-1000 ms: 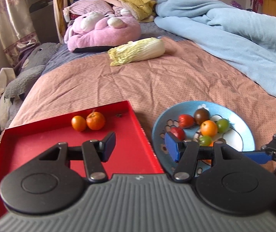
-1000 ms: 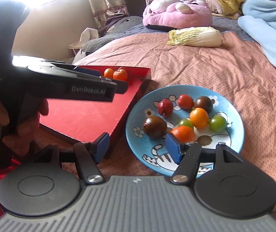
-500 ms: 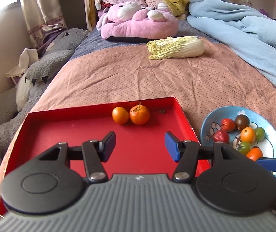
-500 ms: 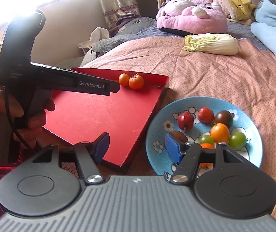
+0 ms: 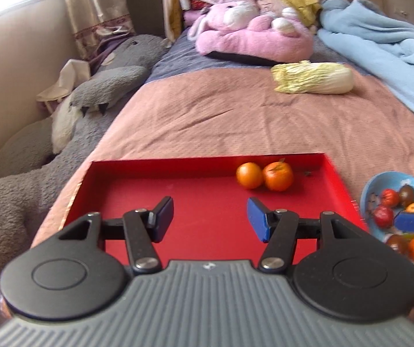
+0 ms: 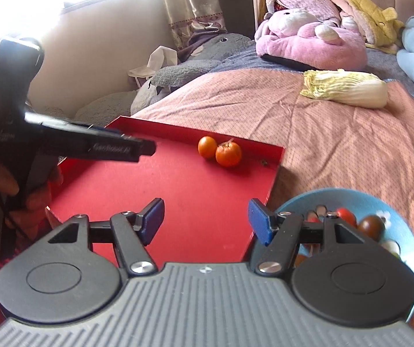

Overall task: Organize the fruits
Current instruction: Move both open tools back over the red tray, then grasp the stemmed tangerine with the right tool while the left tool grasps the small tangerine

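We are hovering both grippers, left gripper [image 5: 210, 217] and right gripper [image 6: 205, 221], jaws half-open and empty, over the red tray [image 5: 207, 219], judging that next we reach for a tomato [image 5: 383, 216] on the blue plate [image 6: 380, 199].

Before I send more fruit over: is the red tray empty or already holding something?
Not empty. The red tray holds two orange fruits, touching, near its far right corner.
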{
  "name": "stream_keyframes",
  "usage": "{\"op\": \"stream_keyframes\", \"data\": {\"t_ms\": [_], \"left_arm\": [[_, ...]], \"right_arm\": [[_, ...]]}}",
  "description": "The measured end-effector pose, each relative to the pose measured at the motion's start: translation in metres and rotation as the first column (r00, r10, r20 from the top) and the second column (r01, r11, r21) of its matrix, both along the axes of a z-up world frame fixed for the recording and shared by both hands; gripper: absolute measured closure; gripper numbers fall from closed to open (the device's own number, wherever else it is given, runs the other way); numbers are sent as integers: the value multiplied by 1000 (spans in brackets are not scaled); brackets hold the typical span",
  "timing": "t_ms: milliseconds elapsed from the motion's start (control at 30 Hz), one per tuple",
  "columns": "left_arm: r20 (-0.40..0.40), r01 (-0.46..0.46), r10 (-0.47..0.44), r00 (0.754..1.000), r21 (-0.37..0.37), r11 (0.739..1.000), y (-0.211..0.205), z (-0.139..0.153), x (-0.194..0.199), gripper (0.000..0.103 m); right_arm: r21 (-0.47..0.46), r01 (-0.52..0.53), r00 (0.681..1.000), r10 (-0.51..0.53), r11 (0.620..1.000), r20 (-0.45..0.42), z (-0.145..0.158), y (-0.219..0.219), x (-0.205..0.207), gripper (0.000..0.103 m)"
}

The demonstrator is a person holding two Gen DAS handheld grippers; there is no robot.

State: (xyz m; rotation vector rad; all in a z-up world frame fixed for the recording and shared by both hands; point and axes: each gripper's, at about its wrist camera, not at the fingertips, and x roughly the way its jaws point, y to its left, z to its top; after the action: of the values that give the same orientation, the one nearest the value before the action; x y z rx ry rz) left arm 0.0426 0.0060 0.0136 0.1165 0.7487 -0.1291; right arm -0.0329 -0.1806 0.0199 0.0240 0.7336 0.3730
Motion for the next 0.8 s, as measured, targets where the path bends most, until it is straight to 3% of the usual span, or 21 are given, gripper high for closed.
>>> {"op": "stream_keyframes", "data": {"t_ms": [200,433,800], "left_arm": [[-47,-126,123,991,-62,990,26,-3,12,44],[-67,-103,99,993,-68,992,17,-10,17,44],[-124,-120,106,987,-111,987,18,-20,36,44]], "right_arm": [[-42,-19,1000,20,999,14,-6,21,41,35],[-95,5,998,-11,995,-57,-35,25,102,52],[-225,-36,996,16,974,-90,-63,54,158,52]]}}
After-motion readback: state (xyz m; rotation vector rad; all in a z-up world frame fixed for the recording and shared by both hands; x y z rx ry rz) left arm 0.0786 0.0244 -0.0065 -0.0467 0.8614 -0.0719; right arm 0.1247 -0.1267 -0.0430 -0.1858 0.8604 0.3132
